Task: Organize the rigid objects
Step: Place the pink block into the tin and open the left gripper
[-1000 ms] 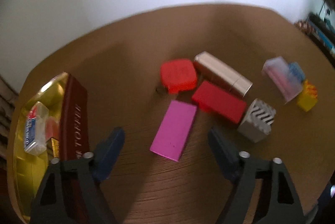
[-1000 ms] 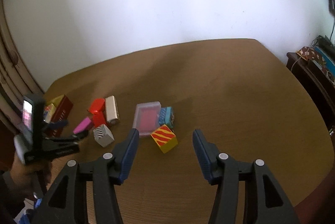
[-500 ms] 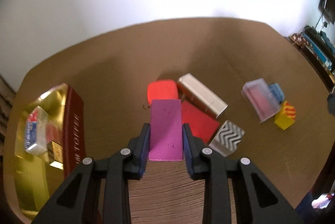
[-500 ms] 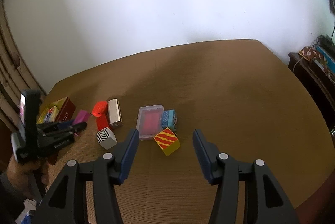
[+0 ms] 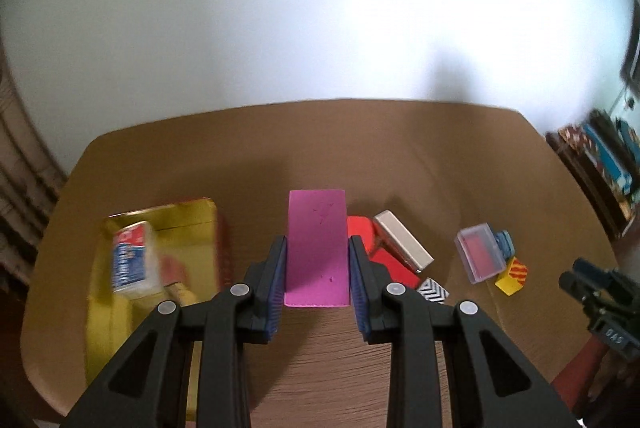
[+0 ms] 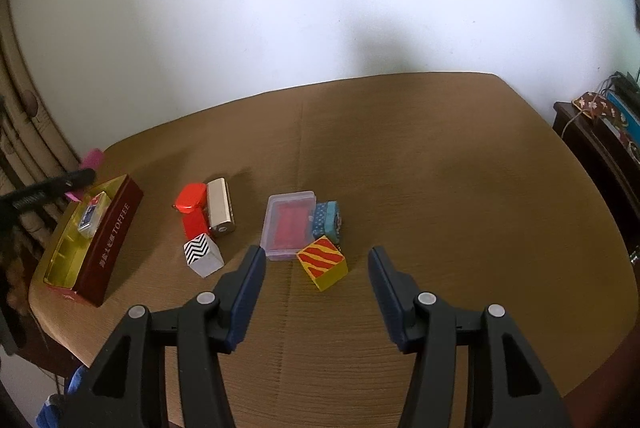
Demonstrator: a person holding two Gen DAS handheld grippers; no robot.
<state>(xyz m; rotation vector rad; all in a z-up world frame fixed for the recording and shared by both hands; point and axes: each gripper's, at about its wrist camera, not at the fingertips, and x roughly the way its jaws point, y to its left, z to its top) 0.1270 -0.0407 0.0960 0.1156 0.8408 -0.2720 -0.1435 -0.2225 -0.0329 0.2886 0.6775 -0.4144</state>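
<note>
The magenta block (image 5: 317, 248) sits clamped between the blue pads of the left gripper (image 5: 317, 274), held off the table. In the right wrist view its pink end (image 6: 91, 159) shows above the far end of the toffee tin (image 6: 108, 248), the landmark for everything else. The tin is an open box, maroon outside and gold inside, lying near the table's left edge; a small clear packet with blue and red print (image 6: 93, 216) rests inside it towards the far end.

To the right of the tin, a red rounded case (image 6: 191, 197) touches a beige rectangular box (image 6: 220, 206), with a flat red block (image 6: 195, 224) just in front of them and a zigzag-patterned cube (image 6: 202, 254) nearer the camera. Farther right of the tin lie a clear plastic case with a red insert (image 6: 289, 224), a blue patterned box (image 6: 327, 221) against its right side, and a yellow cube with red stripes (image 6: 322, 262) touching the case's near corner.

The right gripper (image 6: 317, 294) hangs over the table with its jaws spread wide and nothing between them, the striped cube just ahead of the gap.

The table (image 6: 440, 188) is covered in a ribbed brown cloth with rounded corners. Behind it rises a plain white wall (image 6: 320, 8). Curtain folds (image 6: 28, 132) hang beyond the tin, and a dark wooden cabinet (image 6: 592, 156) with colourful items on top stands at the table's far right.
</note>
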